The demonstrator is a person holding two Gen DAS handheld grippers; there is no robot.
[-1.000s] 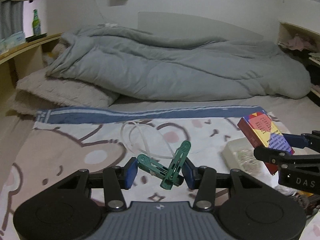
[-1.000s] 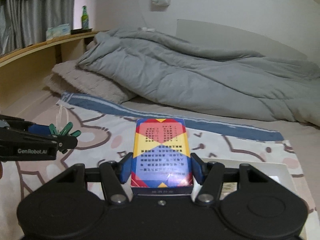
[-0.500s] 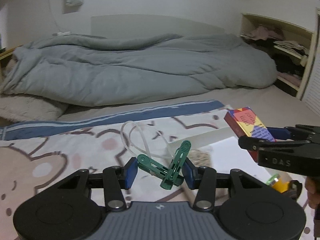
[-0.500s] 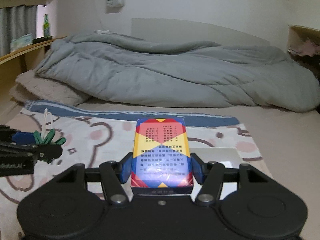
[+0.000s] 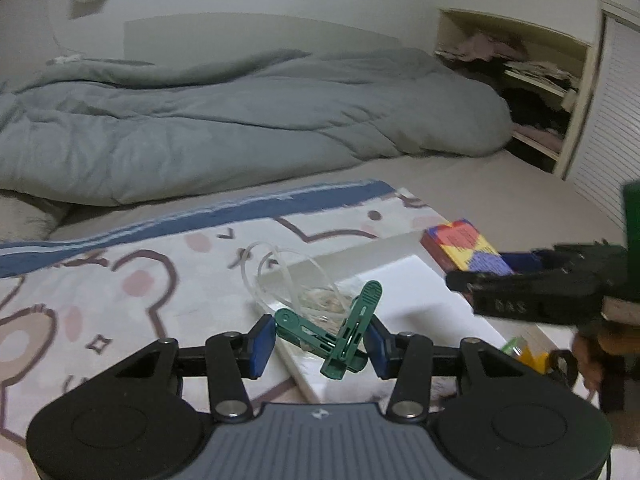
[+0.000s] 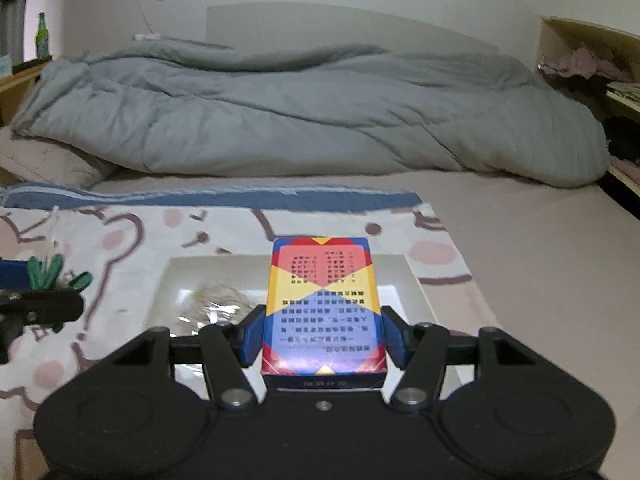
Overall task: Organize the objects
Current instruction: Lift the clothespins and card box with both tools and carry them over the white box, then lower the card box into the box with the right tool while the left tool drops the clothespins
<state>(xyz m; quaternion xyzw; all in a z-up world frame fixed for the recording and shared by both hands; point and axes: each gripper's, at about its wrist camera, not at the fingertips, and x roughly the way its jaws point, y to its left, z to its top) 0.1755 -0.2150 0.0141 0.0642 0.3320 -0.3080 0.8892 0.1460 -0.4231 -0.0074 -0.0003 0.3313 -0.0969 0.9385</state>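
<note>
My left gripper (image 5: 320,346) is shut on green clothes pegs (image 5: 344,340) that carry a clear plastic loop (image 5: 280,276); it hangs over the left edge of a white tray (image 5: 416,300). My right gripper (image 6: 324,338) is shut on a red, yellow and blue card box (image 6: 322,304) and holds it above the same tray (image 6: 412,280). The box (image 5: 464,246) and right gripper also show at the right of the left wrist view. The pegs (image 6: 48,274) show at the left of the right wrist view. A clear bag of small items (image 6: 216,304) lies in the tray.
The tray lies on a bear-print blanket (image 6: 120,236) on a bed. A bunched grey duvet (image 6: 300,116) fills the far side. Open shelves with clothes (image 5: 532,80) stand at the right. A small yellow and green item (image 5: 524,354) lies near the tray's right side.
Both grippers have swung right and moved over the white tray, each keeping its hold. The tray has come into fuller view under them.
</note>
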